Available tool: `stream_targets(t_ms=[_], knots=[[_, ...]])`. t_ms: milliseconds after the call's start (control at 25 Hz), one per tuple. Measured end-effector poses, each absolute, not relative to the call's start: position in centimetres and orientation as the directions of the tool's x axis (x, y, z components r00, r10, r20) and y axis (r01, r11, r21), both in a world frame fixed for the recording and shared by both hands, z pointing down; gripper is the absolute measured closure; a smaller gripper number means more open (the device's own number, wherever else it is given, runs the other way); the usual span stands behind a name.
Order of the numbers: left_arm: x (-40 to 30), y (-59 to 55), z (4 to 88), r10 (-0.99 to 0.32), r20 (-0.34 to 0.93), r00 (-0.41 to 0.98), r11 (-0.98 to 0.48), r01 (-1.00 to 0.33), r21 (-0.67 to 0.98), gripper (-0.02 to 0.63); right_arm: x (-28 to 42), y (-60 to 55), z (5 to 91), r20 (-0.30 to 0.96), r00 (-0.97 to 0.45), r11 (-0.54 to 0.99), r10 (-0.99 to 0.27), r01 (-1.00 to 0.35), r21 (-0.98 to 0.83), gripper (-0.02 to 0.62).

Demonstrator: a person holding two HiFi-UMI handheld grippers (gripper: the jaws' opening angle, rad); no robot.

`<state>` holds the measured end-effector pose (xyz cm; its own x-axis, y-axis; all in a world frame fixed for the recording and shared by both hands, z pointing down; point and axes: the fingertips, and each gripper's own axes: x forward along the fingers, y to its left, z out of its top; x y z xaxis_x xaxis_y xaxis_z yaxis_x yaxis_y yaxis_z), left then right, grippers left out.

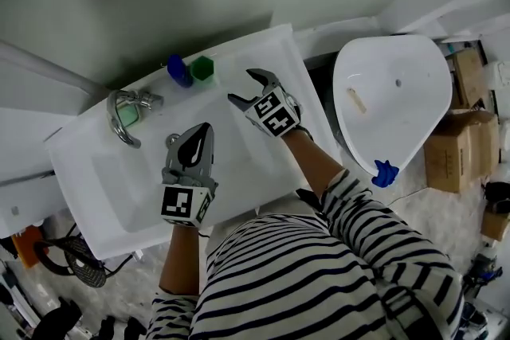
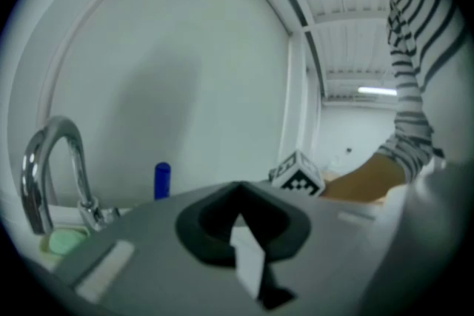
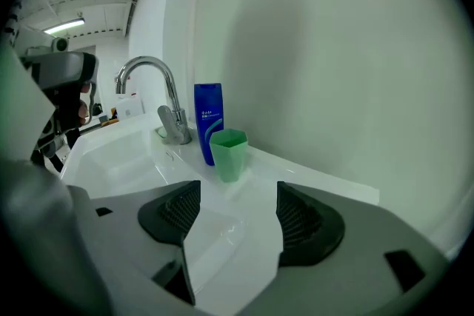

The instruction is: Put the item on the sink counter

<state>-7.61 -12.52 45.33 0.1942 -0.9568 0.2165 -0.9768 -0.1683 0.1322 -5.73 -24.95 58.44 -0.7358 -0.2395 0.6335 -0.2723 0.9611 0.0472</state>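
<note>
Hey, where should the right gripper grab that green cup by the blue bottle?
I'd grip the green cup across its faceted walls near the rim, coming straight from the front: it stands upright, and the blue bottle crowds its back left.

The left gripper [image 2: 238, 192] is seen with its dark jaws pressed together, nothing between them. A chrome tap [image 2: 44, 159] is shown at the left, with a pale green object [image 2: 65, 240] at its base and a blue bottle [image 2: 162, 180] just beside it. A marker cube [image 2: 298, 175] and a striped sleeve [image 2: 411, 85] are seen at the right.
</note>
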Motion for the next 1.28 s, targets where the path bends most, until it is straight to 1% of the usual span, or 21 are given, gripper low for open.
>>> stream_targets(t_ms=[480,520,560,600,640,880,1280], knots=[[-3.9,-13.9,46.3,-0.926,0.207,0.315,-0.286,-0.945,0.158,0.6,3.7,-25.5,56.9,0.679,-0.631,0.867,-0.375,-0.499,0.014,0.295],[-3.6,-14.1,46.3,-0.923,0.205,0.325,-0.295,-0.942,0.162,0.6,4.6,-25.6,57.1,0.686,-0.616,0.855,-0.387,-0.518,0.017,0.3],[-3.3,-14.2,46.4,-0.921,0.202,0.335,-0.305,-0.938,0.166,0.6,5.5,-25.7,57.3,0.693,-0.599,0.842,-0.4,-0.539,0.02,0.32],[-3.0,-14.4,46.4,-0.918,0.199,0.344,-0.314,-0.934,0.17,0.6,6.4,-25.7,57.5,0.702,-0.581,0.828,-0.412,-0.561,0.022,0.359],[-2.7,-14.5,46.5,-0.914,0.197,0.354,-0.323,-0.93,0.174,0.6,7.3,-25.7,57.9,0.713,-0.562,0.813,-0.419,-0.582,0.019,0.376],[-0.8,-14.8,47.4,-0.895,0.204,0.398,-0.361,-0.912,0.194,0.6,12.5,-24.5,61.3,0.804,-0.449,0.732,-0.389,-0.681,-0.026,0.38],[0.8,-14.9,48.5,-0.873,0.224,0.433,-0.393,-0.897,0.2,0.6,16.0,-22.5,65.6,0.877,-0.352,0.673,-0.326,-0.739,-0.046,0.417]])
